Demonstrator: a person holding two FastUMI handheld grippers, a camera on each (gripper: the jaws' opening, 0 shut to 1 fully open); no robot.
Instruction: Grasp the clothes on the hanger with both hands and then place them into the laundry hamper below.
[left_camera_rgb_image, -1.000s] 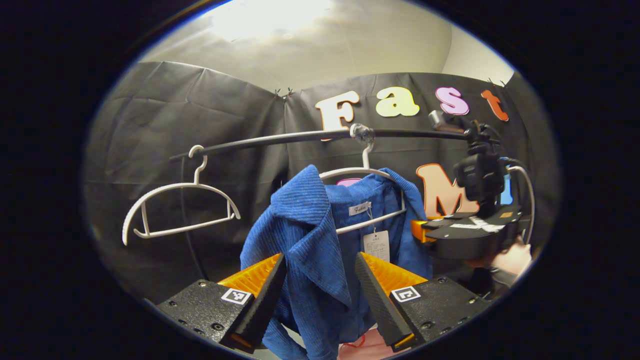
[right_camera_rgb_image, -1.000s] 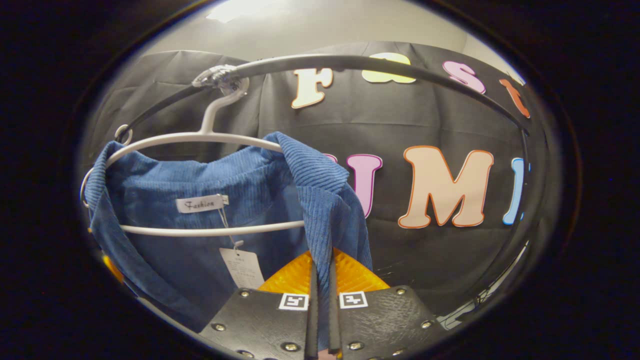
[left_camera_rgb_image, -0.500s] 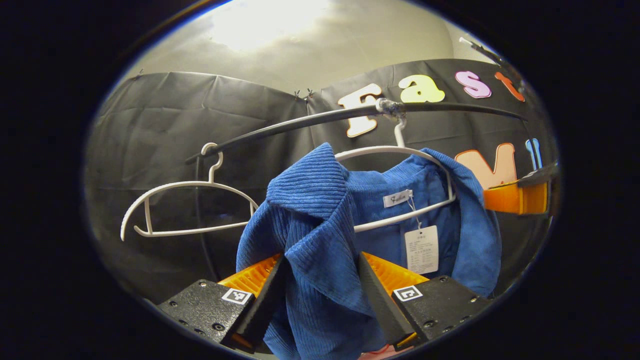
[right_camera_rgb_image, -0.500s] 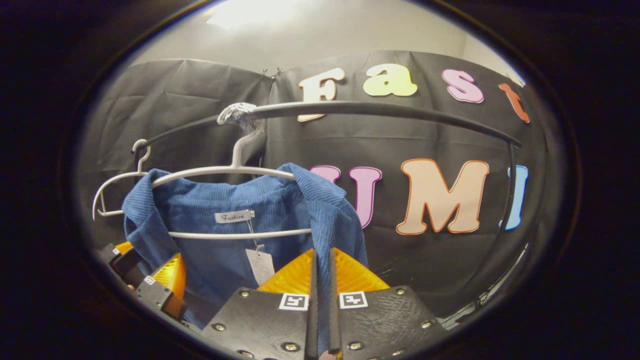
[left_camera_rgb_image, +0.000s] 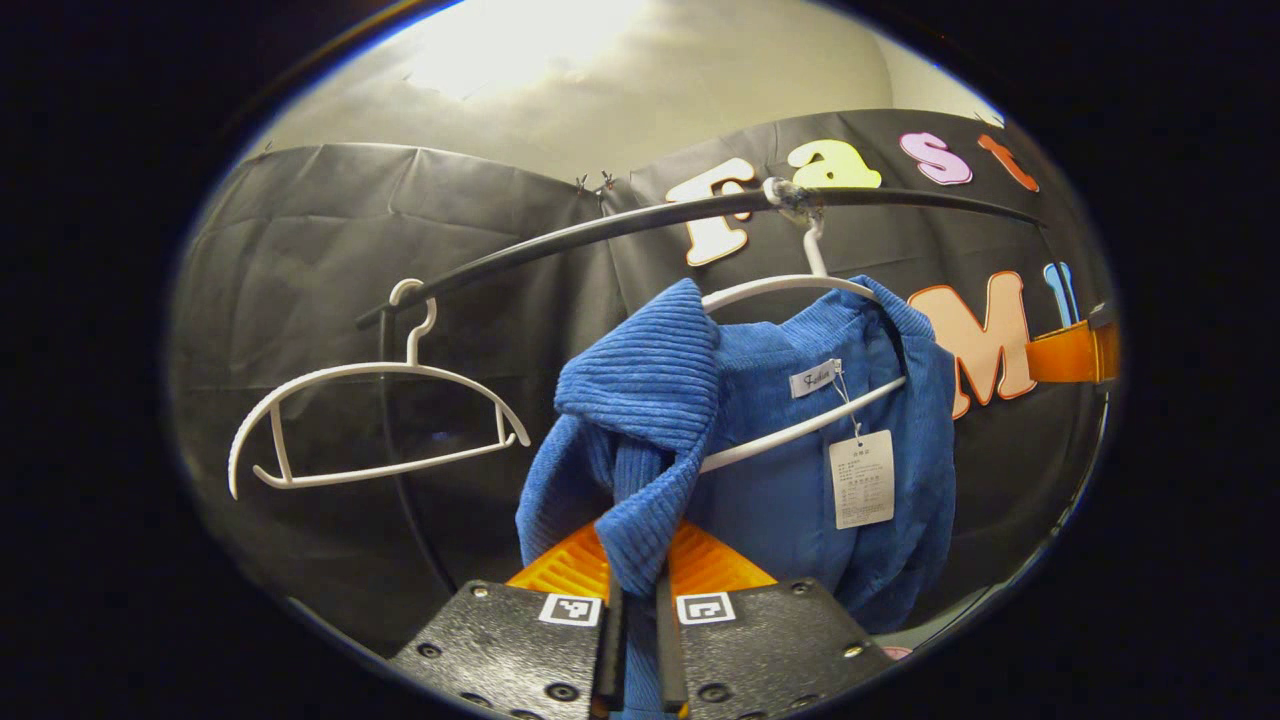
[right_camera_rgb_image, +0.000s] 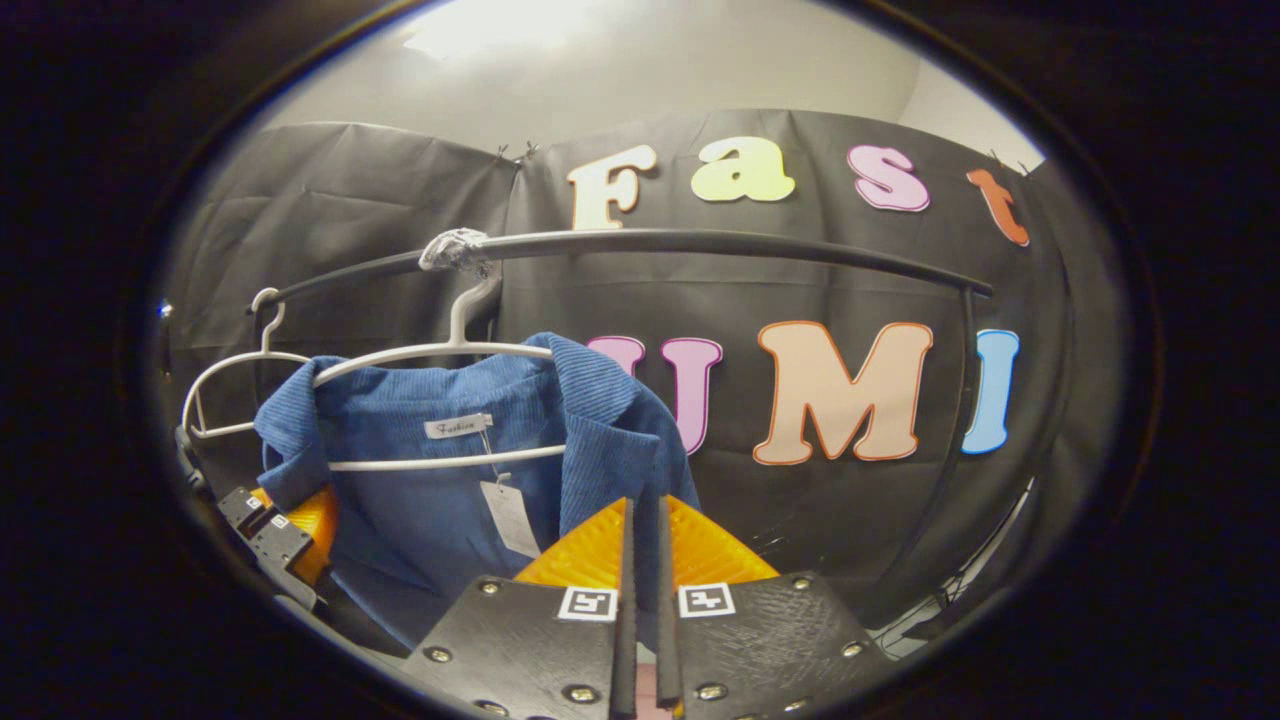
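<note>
The left gripper (left_camera_rgb_image: 635, 600) had closed on the blue jacket's (left_camera_rgb_image: 800, 480) collar; a second earlier its fingers stood wide apart. The right gripper (right_camera_rgb_image: 640, 590) stayed clamped on the other lapel. The jacket hung on a white hanger (left_camera_rgb_image: 790, 290) from the black rail (left_camera_rgb_image: 600, 230), beside an empty hanger (left_camera_rgb_image: 370, 410), before black cloth (left_camera_rgb_image: 330, 250).

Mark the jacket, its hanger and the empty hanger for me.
Jacket (left_camera_rgb_image: 770, 500), left gripper view, inner back panel.
Its hanger (left_camera_rgb_image: 790, 287), left gripper view, top arch.
Empty hanger (left_camera_rgb_image: 370, 371), left gripper view, top arch.
</note>
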